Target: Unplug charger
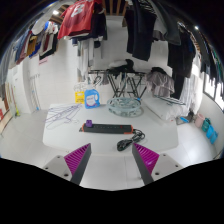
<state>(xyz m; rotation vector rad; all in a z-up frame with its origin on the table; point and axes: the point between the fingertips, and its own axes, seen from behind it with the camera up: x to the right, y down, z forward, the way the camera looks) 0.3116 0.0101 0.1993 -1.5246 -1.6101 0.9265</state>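
The gripper [112, 160] hangs over the near part of the white desk [40, 140] with its jaws spread wide and holding nothing, the bare desktop showing between the two purple pads [78, 157]. Just ahead of them, slightly right, the black charger [127, 142] lies with its cable curling toward the black power strip [112, 127] further on, a small purple item [90, 124] at the strip's left end. Open desk lies left and right of these, while at the far edge stand a blue box [91, 98] and a wire rack [125, 100], with clothes [140, 30] hanging beyond.
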